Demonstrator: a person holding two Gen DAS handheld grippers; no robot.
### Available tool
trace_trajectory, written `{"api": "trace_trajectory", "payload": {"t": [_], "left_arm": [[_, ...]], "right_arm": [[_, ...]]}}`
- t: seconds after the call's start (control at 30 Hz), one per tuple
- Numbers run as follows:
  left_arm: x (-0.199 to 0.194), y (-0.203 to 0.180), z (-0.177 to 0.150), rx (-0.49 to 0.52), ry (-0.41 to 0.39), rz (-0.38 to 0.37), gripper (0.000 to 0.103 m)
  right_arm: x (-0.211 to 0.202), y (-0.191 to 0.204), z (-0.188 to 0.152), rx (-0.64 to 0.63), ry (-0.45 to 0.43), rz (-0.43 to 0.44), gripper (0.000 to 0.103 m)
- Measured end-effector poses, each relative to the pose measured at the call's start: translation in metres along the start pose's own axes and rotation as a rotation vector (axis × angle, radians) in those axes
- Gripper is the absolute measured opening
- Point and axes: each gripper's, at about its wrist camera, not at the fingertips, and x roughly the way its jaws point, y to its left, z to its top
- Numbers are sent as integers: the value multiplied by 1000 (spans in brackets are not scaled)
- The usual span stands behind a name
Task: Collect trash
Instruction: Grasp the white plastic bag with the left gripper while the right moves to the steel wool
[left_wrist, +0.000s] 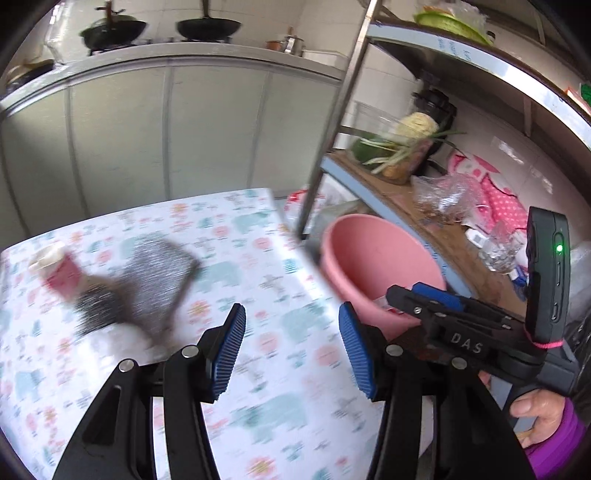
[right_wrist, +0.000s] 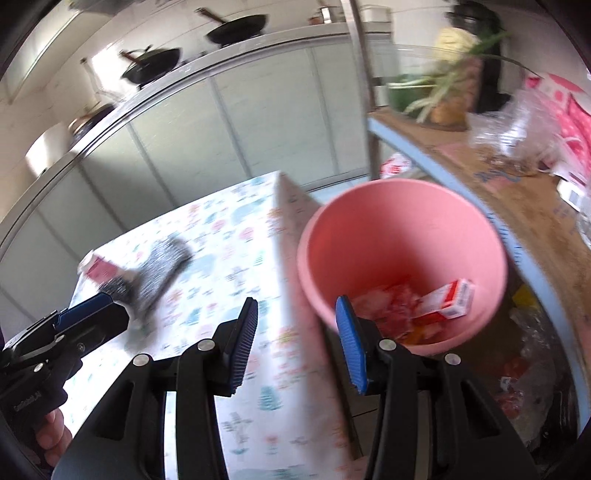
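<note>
left gripper (left_wrist: 291, 354) hovering with blue pads spread apart, holding nothing, over the white patterned tablecloth (left_wrist: 258, 369) | right gripper (right_wrist: 295, 343) gaping wide, carrying nothing, at the table edge beside the round pink plastic bin (right_wrist: 402, 229) | red-and-white carton (right_wrist: 448, 301) lying inside bin among red wrappers | blurred pink-and-white carton (left_wrist: 61, 275) and grey speckled cloth (left_wrist: 147, 280) sitting on table
</note>
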Motion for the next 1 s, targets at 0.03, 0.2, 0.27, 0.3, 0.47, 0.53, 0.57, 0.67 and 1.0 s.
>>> {"api": "trace_trajectory", "payload": {"t": [0.03,0.2,0.27,0.3,0.47,0.53,0.57,0.67,1.0], "left_arm": [[-7,8,-5,-3,-5,17,52],[-36,47,-27,-37,-34,108,52],[-45,62,-35,-56,-44,145,52],[-49,71,-40,-71,-46,164,52],[-53,107,-51,-148,-43,210,52],[-48,115,-51,-172,-35,208,52],[-44,119,-50,-184,-29,200,52],[-31,124,-49,-216,-2,158,52],[-9,134,-56,-228,36,121,9]], "right_arm": [[2,8,-2,-14,10,10,45],[18,40,-10,-60,59,55,45],[24,52,-13,-72,80,71,45],[28,59,-15,-81,94,81,45],[41,87,-20,-133,132,122,45],[45,95,-21,-151,142,136,45],[47,100,-21,-161,146,144,45],[48,110,-20,-180,154,164,45],[56,138,-1,-195,172,285,45]]}}
